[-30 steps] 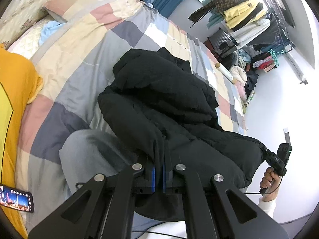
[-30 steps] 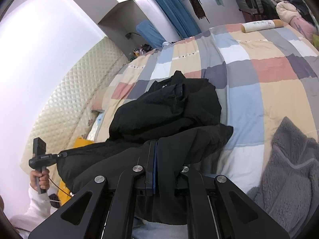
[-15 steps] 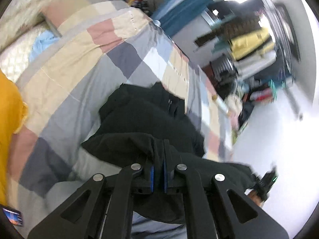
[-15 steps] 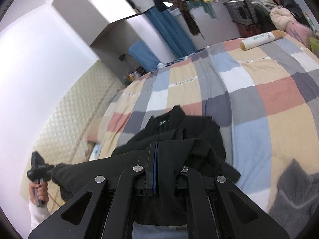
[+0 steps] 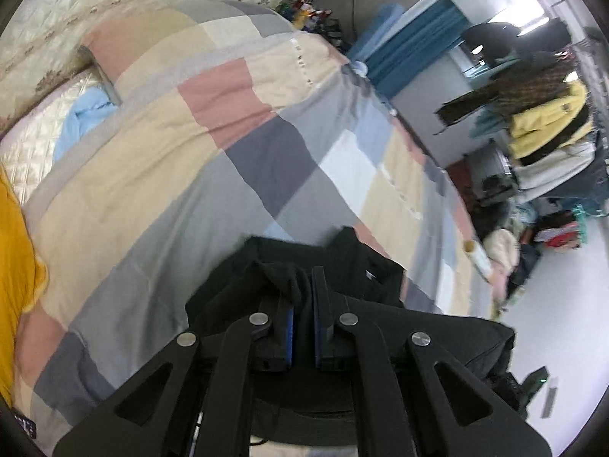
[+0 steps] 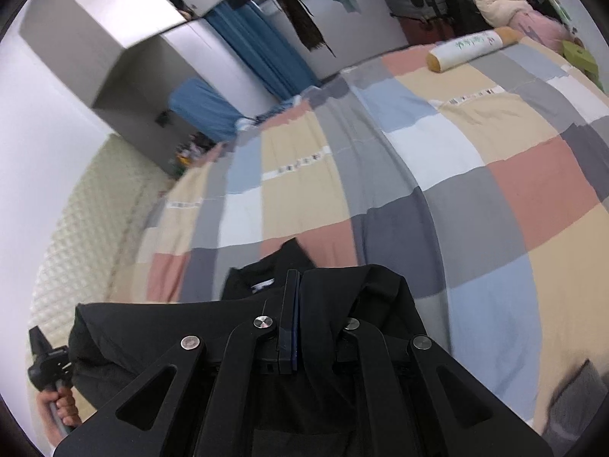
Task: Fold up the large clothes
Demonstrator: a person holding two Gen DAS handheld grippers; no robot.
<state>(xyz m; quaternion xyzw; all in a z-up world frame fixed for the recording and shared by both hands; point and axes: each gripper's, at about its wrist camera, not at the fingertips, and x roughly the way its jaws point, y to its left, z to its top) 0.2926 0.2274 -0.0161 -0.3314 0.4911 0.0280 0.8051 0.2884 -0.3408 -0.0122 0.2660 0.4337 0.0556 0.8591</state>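
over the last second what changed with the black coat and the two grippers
Both grippers, left and right, carried the bulky black padded coat across the patchwork checked quilt: a second ago most of the coat lay heaped ahead of them, now only its collar end shows beyond the jaws and far more bare quilt lies ahead. Nothing was let go. Both jaws stay clamped on coat fabric, and the cream cylindrical bolster has not moved.

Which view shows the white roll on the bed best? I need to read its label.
The right wrist view: the white roll lies whole and fairly sharp on the patchwork quilt, green print visible. In the left wrist view the roll is small, blurred, at the bed's edge.
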